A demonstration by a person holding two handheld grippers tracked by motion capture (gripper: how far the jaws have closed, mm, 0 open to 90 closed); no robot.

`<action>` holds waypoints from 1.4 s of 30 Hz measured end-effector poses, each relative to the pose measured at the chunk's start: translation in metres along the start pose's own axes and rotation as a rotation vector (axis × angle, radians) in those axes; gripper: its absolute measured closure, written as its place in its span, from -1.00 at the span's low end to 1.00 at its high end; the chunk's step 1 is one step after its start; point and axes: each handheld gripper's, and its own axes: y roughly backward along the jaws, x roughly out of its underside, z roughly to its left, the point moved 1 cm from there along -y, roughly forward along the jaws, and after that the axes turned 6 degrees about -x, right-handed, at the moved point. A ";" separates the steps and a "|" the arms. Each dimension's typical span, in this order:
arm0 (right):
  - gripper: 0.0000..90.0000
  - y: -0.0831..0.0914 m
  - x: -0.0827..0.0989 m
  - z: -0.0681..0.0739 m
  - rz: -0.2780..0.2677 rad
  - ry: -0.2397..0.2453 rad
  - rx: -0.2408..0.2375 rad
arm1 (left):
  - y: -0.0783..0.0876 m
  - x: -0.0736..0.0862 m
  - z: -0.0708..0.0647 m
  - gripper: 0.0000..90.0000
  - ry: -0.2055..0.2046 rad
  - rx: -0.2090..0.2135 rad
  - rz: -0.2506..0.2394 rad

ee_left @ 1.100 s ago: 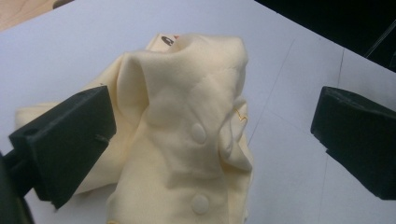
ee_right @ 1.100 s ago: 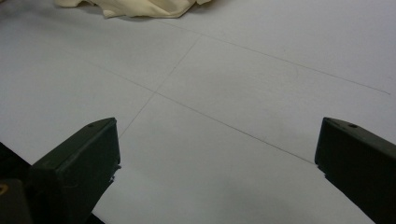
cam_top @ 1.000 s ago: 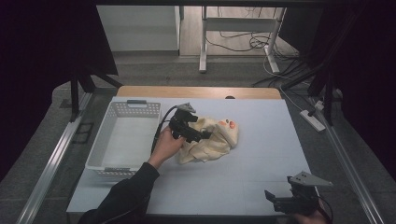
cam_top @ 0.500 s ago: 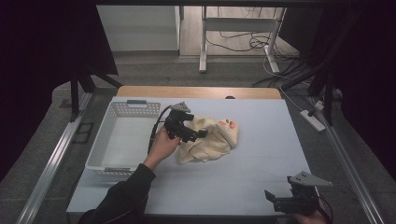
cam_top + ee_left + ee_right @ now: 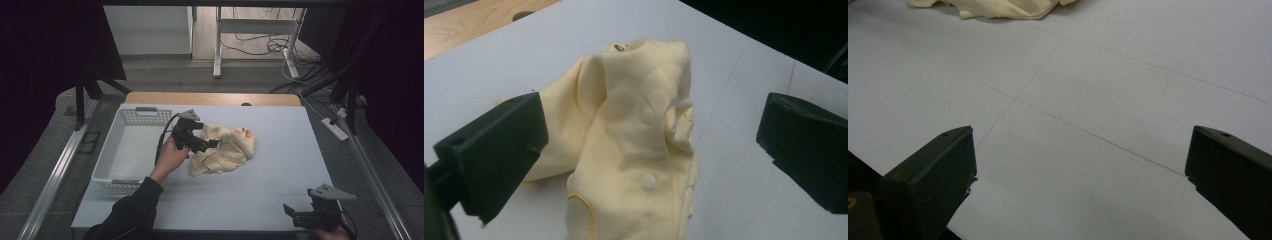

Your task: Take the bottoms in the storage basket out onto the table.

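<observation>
— Cloth (image 5: pixel 634 145) is being framed between the spread jaws of the left gripper (image 5: pixel 212 145); is it being pinched?

— Nothing is being gripped; the crumpled cream garment is lying just ahead of it on the table (image 5: pixel 280 165). The right gripper (image 5: pixel 1078 175) is being held wide apart, well away from the cloth.

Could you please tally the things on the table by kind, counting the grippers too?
Cream garment: 1
White basket: 1
Grippers: 2, left gripper open at the garment, right gripper open over bare table
Total: 4
</observation>
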 end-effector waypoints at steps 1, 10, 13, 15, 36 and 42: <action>-0.99 0.000 0.000 0.000 -0.001 0.000 -0.001 | 0.001 0.000 0.000 -1.00 -0.002 0.000 0.000; -0.99 0.000 0.000 0.000 -0.003 0.004 -0.004 | 0.005 0.002 -0.002 -1.00 -0.004 -0.015 0.012; -0.99 0.001 0.000 0.000 -0.004 0.003 -0.006 | 0.007 0.005 -0.001 -1.00 0.010 -0.010 0.011; -0.99 0.001 0.000 0.000 -0.004 0.003 -0.007 | 0.008 0.007 0.000 -1.00 0.012 -0.014 0.017; -0.99 0.002 0.000 -0.001 -0.015 -0.007 -0.015 | 0.026 0.019 0.003 -1.00 0.053 -0.021 0.001; -0.99 0.002 0.000 -0.001 -0.019 -0.008 -0.018 | 0.032 0.021 0.004 -1.00 0.064 -0.016 -0.005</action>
